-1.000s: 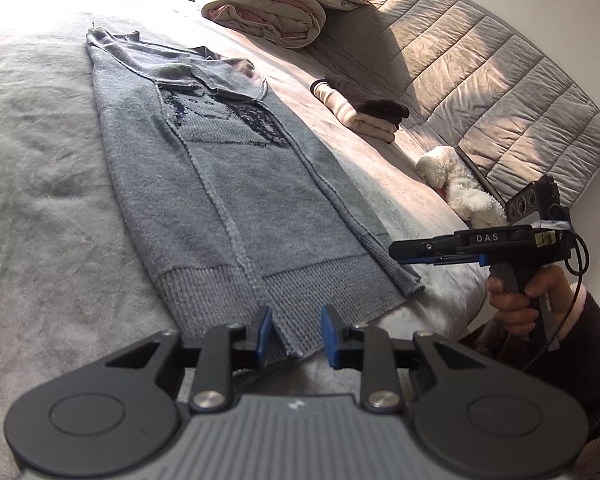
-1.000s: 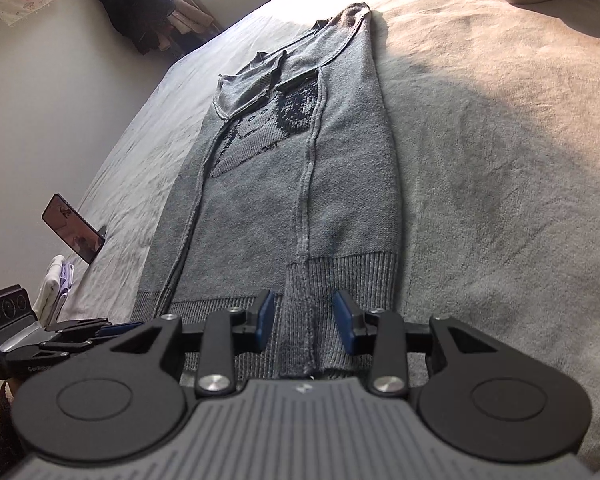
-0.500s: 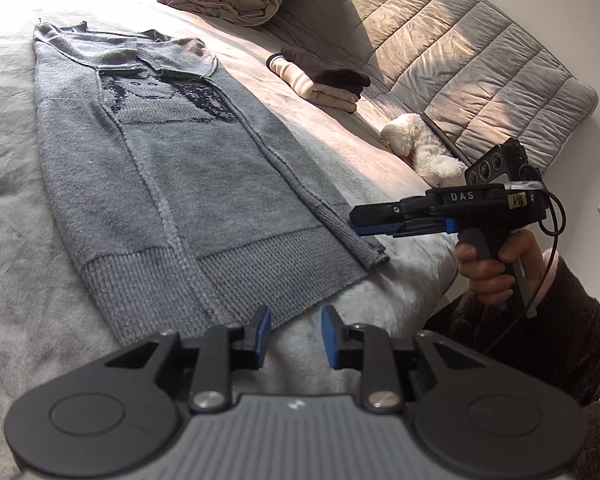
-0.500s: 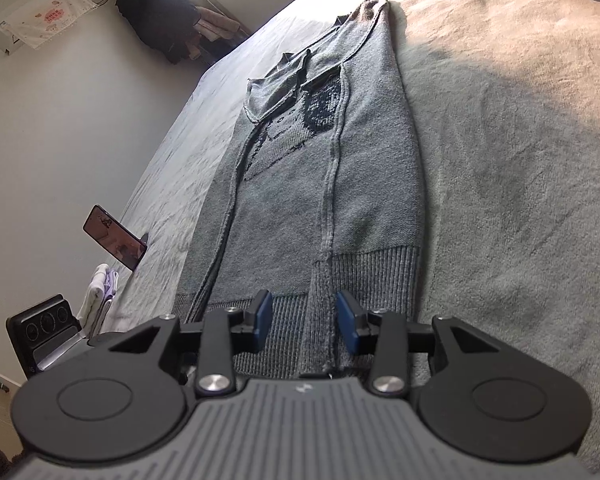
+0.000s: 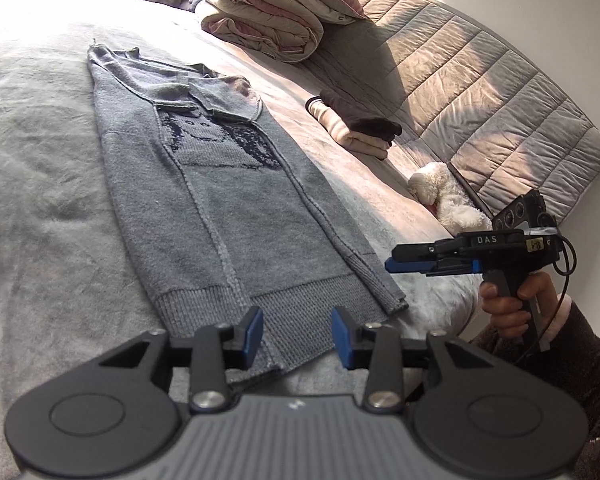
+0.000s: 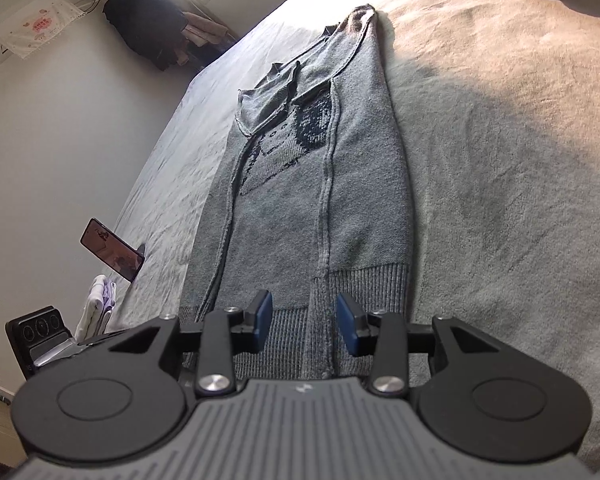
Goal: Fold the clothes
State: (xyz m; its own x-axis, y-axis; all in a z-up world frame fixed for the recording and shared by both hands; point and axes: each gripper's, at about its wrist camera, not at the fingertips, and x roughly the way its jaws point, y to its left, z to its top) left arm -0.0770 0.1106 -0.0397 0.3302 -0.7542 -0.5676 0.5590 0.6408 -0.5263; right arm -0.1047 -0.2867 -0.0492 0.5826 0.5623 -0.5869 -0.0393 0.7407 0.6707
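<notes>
A grey knitted sweater (image 5: pixel 236 208) with a dark pattern on the chest lies flat on the bed, both sides folded inward into a long strip. Its ribbed hem points toward me. My left gripper (image 5: pixel 298 338) hovers open just above the hem, nothing between its blue pads. My right gripper (image 6: pixel 305 323) is open too, over the hem's right part beside a raised seam (image 6: pixel 325 200) of the sweater (image 6: pixel 340 184). In the left wrist view a hand holds the right gripper (image 5: pixel 396 266) beyond the sweater's near right corner.
Folded duvets (image 5: pixel 268 20) lie at the head of the bed beside a quilted grey headboard (image 5: pixel 480 92). A folded beige and dark garment pile (image 5: pixel 356 124) and a white plush toy (image 5: pixel 448 200) sit right of the sweater. A phone (image 6: pixel 112 250) stands propped at the bed's left edge.
Both grippers stay open. The left gripper drew back from the hem half a second ago and now sits over it again. The right wrist view shifted slightly, keeping the hem under the fingers.
</notes>
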